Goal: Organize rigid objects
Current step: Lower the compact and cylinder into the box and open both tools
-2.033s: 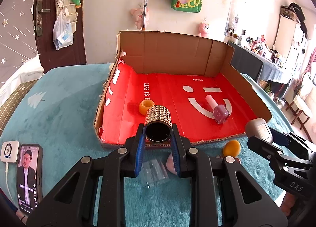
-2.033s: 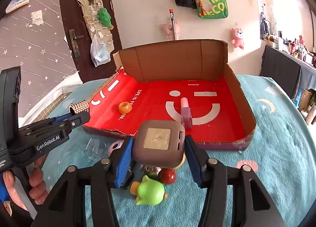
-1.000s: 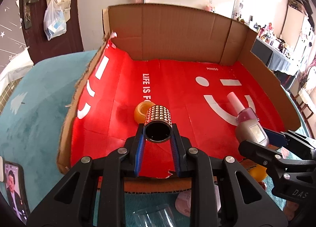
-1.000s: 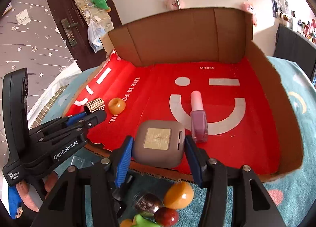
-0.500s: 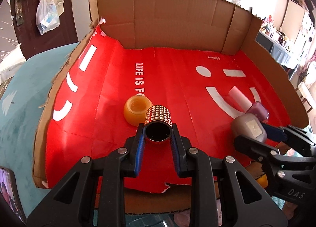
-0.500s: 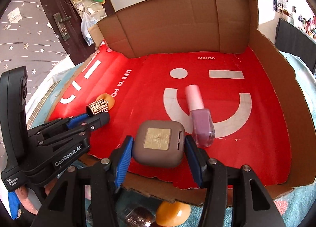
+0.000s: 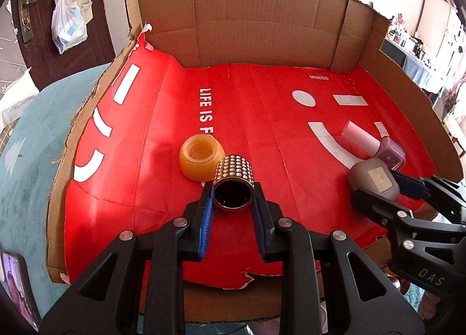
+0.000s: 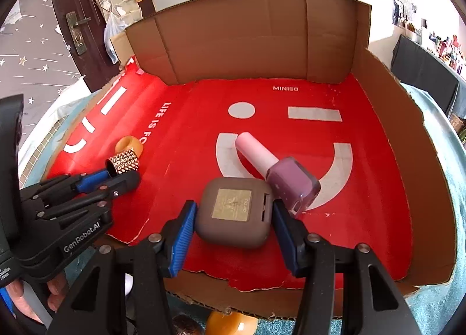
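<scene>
My left gripper (image 7: 233, 202) is shut on a gold studded tube (image 7: 233, 182), held low over the red floor of the cardboard box (image 7: 262, 119), just in front of an orange jar (image 7: 201, 157). My right gripper (image 8: 233, 218) is shut on a taupe square compact (image 8: 234, 211), low over the box floor, touching or nearly touching a purple nail polish bottle (image 8: 279, 173) that lies on its side. The left gripper and its tube (image 8: 122, 161) also show in the right wrist view; the compact (image 7: 374, 179) shows in the left wrist view.
The box has tall brown walls at the back (image 8: 247, 40) and right (image 8: 407, 137) and a torn low front edge (image 7: 247, 279). An orange ball (image 8: 231, 323) and a dark round object (image 8: 183, 324) lie on the teal cloth (image 8: 448, 314) before the box. A phone (image 7: 17, 288) lies at left.
Both grippers have moved forward from the teal cloth over the box's front edge and lowered toward its floor, each still holding its object.
</scene>
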{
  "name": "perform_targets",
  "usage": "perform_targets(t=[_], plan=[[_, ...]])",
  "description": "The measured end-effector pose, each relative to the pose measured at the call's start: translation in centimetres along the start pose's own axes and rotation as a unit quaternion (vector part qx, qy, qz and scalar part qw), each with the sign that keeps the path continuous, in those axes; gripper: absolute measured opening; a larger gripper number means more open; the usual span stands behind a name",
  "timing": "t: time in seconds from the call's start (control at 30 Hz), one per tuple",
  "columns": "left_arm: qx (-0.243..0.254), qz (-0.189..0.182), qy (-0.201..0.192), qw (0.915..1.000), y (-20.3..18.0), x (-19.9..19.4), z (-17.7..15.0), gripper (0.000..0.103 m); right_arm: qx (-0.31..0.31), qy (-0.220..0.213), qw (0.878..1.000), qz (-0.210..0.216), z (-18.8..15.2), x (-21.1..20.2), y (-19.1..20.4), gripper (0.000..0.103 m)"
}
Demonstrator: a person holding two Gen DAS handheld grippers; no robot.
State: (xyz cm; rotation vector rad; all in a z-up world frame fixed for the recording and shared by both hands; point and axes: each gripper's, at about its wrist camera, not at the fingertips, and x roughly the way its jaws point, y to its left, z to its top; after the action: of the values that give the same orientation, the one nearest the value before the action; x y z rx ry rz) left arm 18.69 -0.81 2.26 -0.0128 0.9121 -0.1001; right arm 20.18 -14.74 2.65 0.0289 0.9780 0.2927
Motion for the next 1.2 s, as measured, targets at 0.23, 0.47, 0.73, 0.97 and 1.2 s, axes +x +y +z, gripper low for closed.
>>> perform_targets(t=[0.23,0.47,0.73,0.97,1.2], plan=[[-0.002,-0.002,0.0,1.0,0.2,0.0,0.0,0.023,0.0,0.002,1.0,-0.002,-0.1,0.2,0.0,0.055],[-0.01,-0.013,0.0,0.9999,0.5,-0.1,-0.1,0.023,0.002,0.001,1.0,0.0,0.0,0.1,0.0,0.056],[-0.008,-0.002,-0.001,1.0,0.4,-0.2,-0.1,0.025,0.004,0.001,1.0,0.001,-0.1,0.0,-0.1,0.056],[-0.003,0.01,-0.001,0.9999,0.2,-0.4,-0.3,0.026,0.006,-0.004,1.0,0.0,-0.2,-0.4,-0.2,0.056],[0.002,0.014,-0.007,0.9999,-0.1,-1.1,-0.4,0.027,0.006,-0.02,1.0,0.003,-0.3,-1.6,-0.2,0.061]])
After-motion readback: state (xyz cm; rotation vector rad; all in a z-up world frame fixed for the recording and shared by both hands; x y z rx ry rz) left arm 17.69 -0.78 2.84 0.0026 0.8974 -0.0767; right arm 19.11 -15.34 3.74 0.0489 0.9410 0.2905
